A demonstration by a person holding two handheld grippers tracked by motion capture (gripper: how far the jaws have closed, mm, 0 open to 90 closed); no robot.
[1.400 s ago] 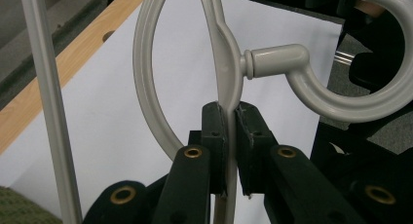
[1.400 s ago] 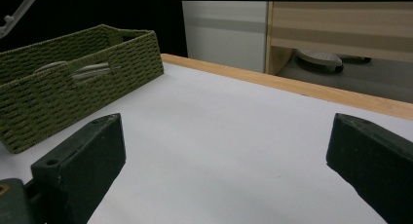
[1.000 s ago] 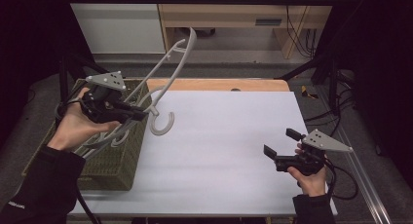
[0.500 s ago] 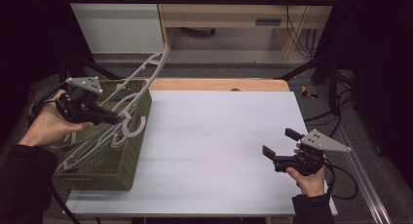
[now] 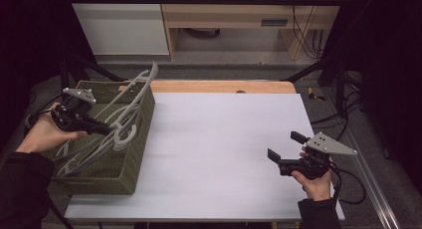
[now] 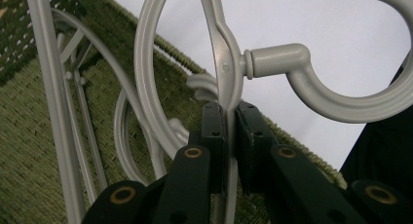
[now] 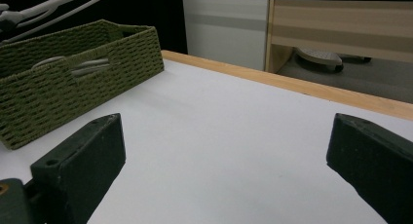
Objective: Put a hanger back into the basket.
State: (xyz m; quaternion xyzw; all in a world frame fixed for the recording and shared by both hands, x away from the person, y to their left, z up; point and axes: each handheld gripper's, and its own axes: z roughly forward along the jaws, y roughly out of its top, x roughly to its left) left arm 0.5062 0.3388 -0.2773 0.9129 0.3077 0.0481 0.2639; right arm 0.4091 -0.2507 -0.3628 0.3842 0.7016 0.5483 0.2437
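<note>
Two black jaws of the left gripper [image 6: 228, 136] are pinched tight on the thin neck of a grey plastic hanger [image 6: 221, 63], just below the collar where its hook springs off. Ahead of the jaws the hook [image 6: 341, 95] curls out to one side over the white table [image 5: 224, 154], while the hanger's frame sweeps up and away on the other side. Beneath and around the gripper lies a green woven basket [image 5: 107, 171], and more grey hangers [image 5: 119, 134] rest inside it, close under the held one. In the high view the held hanger slants across the basket, its far end jutting above the rim.

Judging by its slender moulded bars, the hanger should be light and fairly stiff, though smooth enough to swivel in a narrow pinch; the flat neck beside the collar looks the surest hold, since the collar stops it sliding. Its long arms may snag on the others.

Well apart, across the table, the right gripper [image 5: 286, 150] hovers low with jaws spread wide, holding nothing.
</note>
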